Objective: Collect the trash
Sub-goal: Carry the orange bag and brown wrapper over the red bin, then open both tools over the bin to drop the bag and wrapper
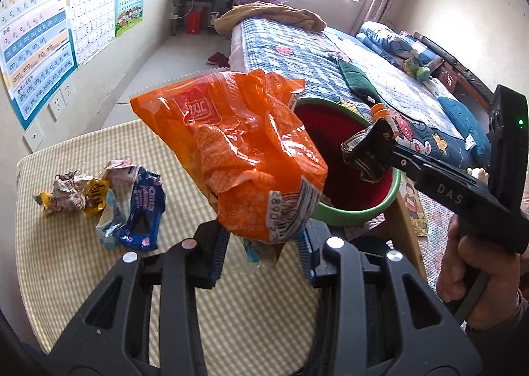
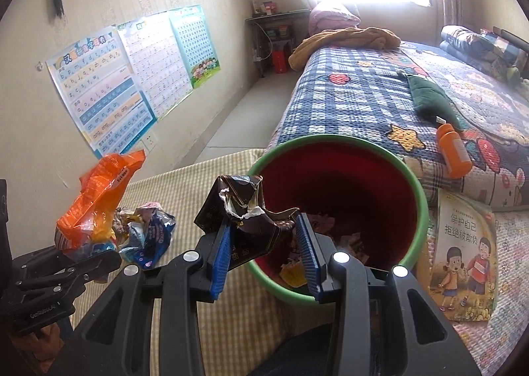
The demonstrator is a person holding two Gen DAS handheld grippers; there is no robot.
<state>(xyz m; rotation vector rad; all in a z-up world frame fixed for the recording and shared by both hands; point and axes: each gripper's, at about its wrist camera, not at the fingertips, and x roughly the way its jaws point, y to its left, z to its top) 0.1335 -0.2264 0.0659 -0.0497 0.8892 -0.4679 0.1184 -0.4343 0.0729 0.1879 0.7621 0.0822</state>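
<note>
My left gripper (image 1: 263,248) is shut on a crumpled orange snack bag (image 1: 238,151), held up above the checked table top (image 1: 82,260). The same orange snack bag (image 2: 96,201) shows at the left in the right wrist view. My right gripper (image 2: 267,253) is shut on a dark brown torn wrapper (image 2: 244,210), held at the near rim of the green bin with a red inside (image 2: 420,210). That wrapper (image 1: 367,151) hangs over the green bin (image 1: 347,214) in the left wrist view. Several scraps lie at the bin's bottom.
A pile of crumpled wrappers (image 1: 112,201), one of them blue, lies on the table's left part. A bed with a checked quilt (image 2: 363,105) stands behind the bin, an orange bottle (image 2: 453,151) on it. A picture book (image 2: 463,260) lies right of the bin.
</note>
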